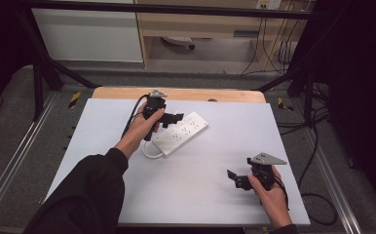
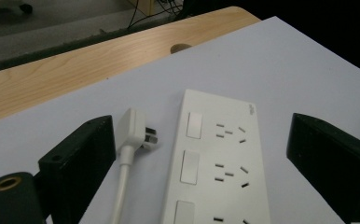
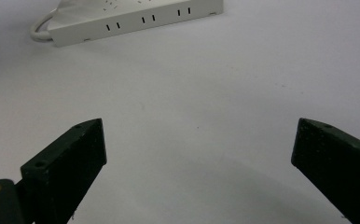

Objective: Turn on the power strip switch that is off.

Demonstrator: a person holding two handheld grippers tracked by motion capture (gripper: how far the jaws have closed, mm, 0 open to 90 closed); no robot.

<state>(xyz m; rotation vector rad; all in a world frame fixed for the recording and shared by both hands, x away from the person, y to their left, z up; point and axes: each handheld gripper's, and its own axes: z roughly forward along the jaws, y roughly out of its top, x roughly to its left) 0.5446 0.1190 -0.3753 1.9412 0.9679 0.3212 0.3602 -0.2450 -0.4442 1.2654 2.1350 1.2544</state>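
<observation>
Work seems between grips: near right, our right gripper (image 1: 239,179) hovers with jaws apart, empty. Farther left, our left gripper (image 1: 172,119) spreads empty jaws over one power strip (image 1: 181,132), its one plug (image 2: 134,129) lying loose just beside. Next, we judge: grasp that plug squarely.

Setting: laboratory or test room fitted out as a recording bench. Evidence: a wooden table (image 1: 178,93) topped with a plain white board (image 1: 191,180), enclosed by a black metal frame (image 1: 40,63) with aluminium rails (image 1: 10,156) along the grey floor (image 1: 15,97); loose cables (image 1: 317,146) trailing beside the table. Further evidence: pale wooden cabinetry (image 1: 200,29) and a white panel (image 1: 88,34) behind, yellow-and-black tape marks (image 1: 74,99) by the table's far corners.
</observation>
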